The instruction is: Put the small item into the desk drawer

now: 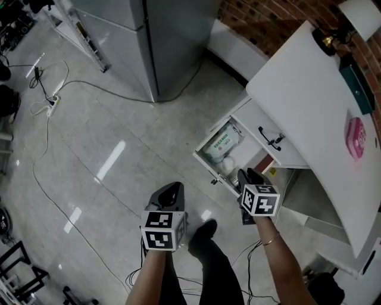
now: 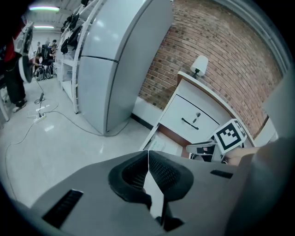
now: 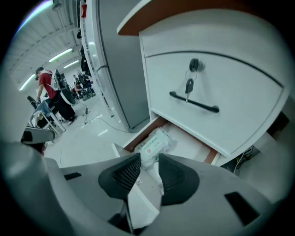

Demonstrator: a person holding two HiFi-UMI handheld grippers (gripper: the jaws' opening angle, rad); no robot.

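Observation:
The desk's bottom drawer (image 1: 206, 162) stands pulled out over the floor. Inside it lies a white packet with green print (image 1: 225, 140), which also shows in the right gripper view as the packet (image 3: 155, 142) in the drawer (image 3: 136, 137). My right gripper (image 1: 246, 174) hangs just above the drawer's near end, pointing down. Its jaws are open with nothing between them (image 3: 149, 159). My left gripper (image 1: 172, 190) is over the bare floor, left of the drawer. Its jaws are shut, tips touching, and empty (image 2: 147, 155).
The white desk top (image 1: 309, 113) holds a pink item (image 1: 355, 137), a green book (image 1: 357, 87) and a lamp (image 1: 352, 16). The upper drawer (image 3: 193, 103) is closed, with a key in its lock. A grey fridge (image 1: 161, 41) stands behind, and cables (image 1: 41, 149) trail across the floor.

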